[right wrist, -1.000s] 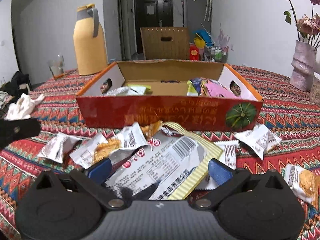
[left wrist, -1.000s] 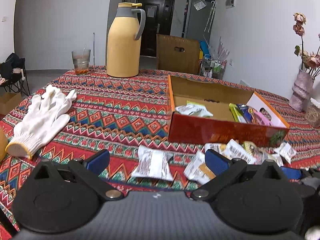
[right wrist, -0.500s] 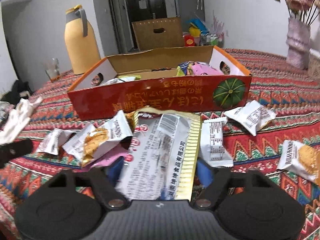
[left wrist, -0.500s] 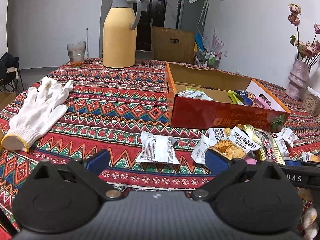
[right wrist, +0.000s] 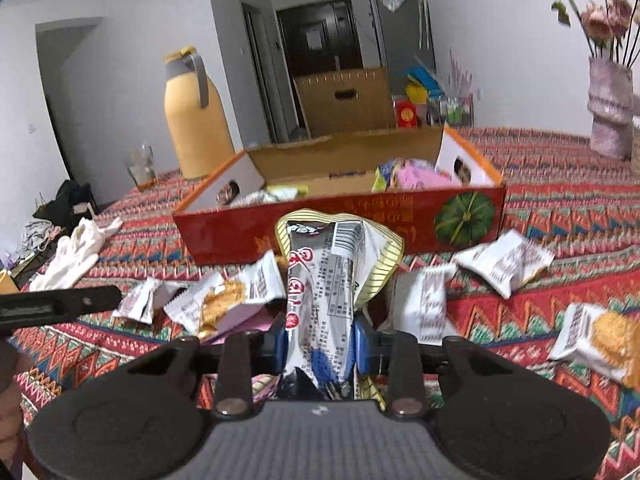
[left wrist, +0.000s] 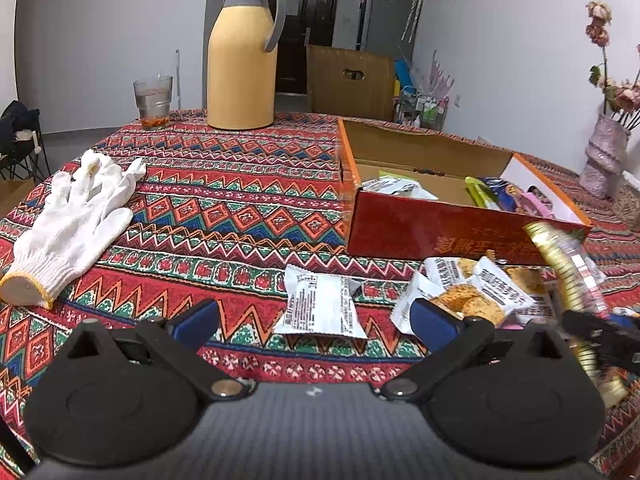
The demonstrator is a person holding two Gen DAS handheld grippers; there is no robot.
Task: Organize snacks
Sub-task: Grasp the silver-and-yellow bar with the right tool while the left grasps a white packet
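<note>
A large silver foil snack bag with a yellow striped edge is pinched in the closed right claw, just near of the red cardboard box. A few packets lie inside; small white cracker packets remain scattered on the patterned tabletop. The left claw hovers wide open, empty.

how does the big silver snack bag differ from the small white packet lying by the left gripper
The big silver snack bag is clamped in the right gripper, raised and bent; the small white packet lies flat and loose on the tablecloth. The bag is larger, gold-edged; the packet is plain white. Both show printed backs and sit outside the red box.
</note>
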